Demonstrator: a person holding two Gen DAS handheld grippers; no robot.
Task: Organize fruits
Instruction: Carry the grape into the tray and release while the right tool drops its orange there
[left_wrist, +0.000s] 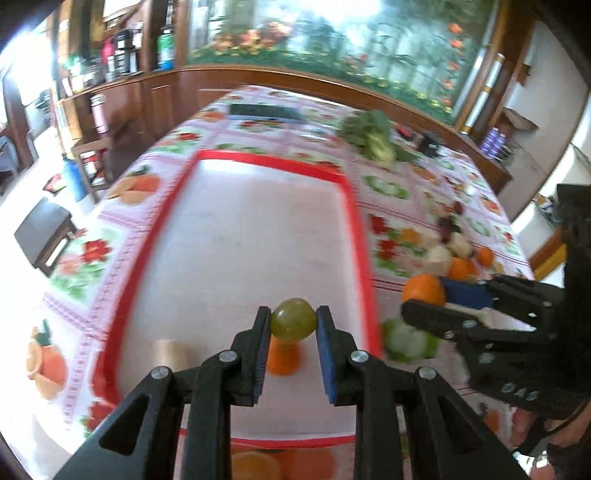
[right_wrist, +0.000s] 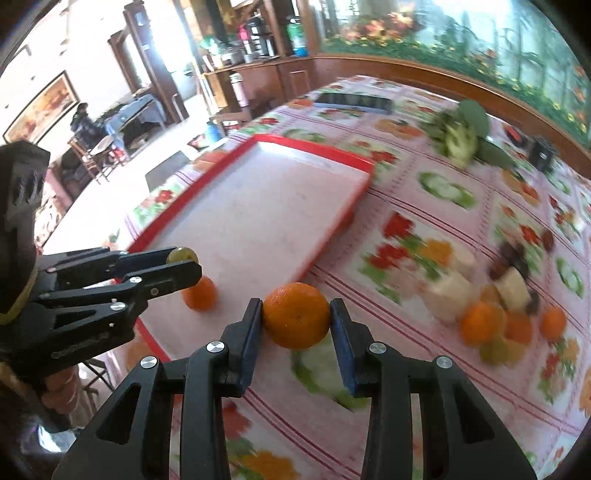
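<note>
My left gripper (left_wrist: 293, 325) is shut on a small green fruit (left_wrist: 293, 324), held above the near end of a white tray with a red rim (left_wrist: 280, 162). An orange (left_wrist: 282, 358) and a pale piece (left_wrist: 170, 352) lie on the tray below it. My right gripper (right_wrist: 296, 320) is shut on an orange (right_wrist: 296, 320), above the flowered tablecloth just right of the tray (right_wrist: 314, 147). In the right wrist view the left gripper (right_wrist: 183, 264) with the green fruit (right_wrist: 181, 254) hangs over a tray orange (right_wrist: 201, 293). The right gripper (left_wrist: 424, 299) shows at the right in the left wrist view.
A blurred pile of oranges (right_wrist: 484, 325), pale cut pieces (right_wrist: 448, 295) and dark fruit (right_wrist: 513, 254) lies on the cloth to the right. Leafy greens (right_wrist: 461, 136), a small dark box (right_wrist: 543, 153) and a dark flat object (right_wrist: 354, 100) sit farther back. A stool (left_wrist: 46, 234) stands beside the table.
</note>
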